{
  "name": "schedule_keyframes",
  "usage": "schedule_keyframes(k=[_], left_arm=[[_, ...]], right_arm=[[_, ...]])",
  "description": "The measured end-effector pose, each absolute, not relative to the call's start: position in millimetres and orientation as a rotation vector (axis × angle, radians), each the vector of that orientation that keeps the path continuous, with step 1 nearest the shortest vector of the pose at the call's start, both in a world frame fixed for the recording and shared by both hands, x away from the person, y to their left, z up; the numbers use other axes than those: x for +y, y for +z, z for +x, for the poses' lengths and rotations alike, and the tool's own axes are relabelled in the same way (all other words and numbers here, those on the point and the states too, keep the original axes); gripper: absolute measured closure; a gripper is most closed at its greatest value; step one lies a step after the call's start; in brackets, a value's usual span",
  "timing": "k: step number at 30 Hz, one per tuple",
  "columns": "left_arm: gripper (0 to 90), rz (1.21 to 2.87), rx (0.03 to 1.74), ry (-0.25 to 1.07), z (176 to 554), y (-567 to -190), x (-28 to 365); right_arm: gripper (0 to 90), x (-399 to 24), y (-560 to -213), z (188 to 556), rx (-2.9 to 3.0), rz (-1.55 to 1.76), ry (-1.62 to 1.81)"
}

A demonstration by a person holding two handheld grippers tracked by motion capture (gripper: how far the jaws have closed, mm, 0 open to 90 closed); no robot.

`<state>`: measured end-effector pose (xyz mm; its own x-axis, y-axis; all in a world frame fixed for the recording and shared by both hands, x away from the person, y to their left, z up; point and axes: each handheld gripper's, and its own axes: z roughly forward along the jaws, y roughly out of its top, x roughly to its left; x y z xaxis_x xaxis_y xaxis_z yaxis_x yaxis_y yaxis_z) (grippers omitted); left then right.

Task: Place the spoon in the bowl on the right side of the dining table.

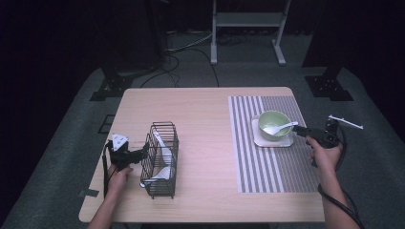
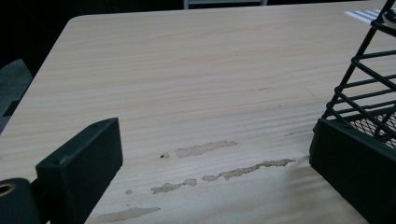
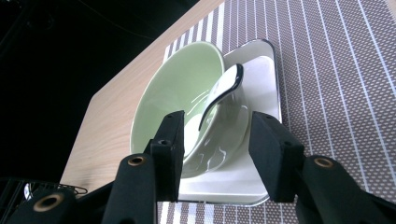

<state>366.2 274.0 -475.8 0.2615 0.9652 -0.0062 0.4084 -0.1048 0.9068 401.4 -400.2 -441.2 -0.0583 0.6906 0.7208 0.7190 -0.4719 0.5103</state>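
High view: white spoon (image 1: 277, 128) lies in green bowl (image 1: 274, 125), handle toward the wide, empty right tool (image 1: 300, 130).

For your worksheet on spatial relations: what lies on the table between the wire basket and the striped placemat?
Nothing: in the high view, bare wooden table separates the wire basket from the striped placemat.

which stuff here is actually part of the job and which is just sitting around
In use, as far as the frames suggest:
- right gripper, open, facing the white ceramic spoon
- pale green ceramic bowl holding that spoon
- left gripper, open beside the black wire basket

Just lying about:
- square white tray under the bowl
- grey striped placemat
- white metal stand behind the table
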Motion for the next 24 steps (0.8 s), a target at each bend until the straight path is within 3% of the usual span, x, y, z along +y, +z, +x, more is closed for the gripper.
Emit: schedule_keyframes(k=[24], left_arm=[[1.6, 1.671, 1.283, 0.812, 366.1, -475.8, 273.8]], right_arm=[[47.1, -388.7, -439.7, 378.6, -1.712, -2.061, -1.627]])
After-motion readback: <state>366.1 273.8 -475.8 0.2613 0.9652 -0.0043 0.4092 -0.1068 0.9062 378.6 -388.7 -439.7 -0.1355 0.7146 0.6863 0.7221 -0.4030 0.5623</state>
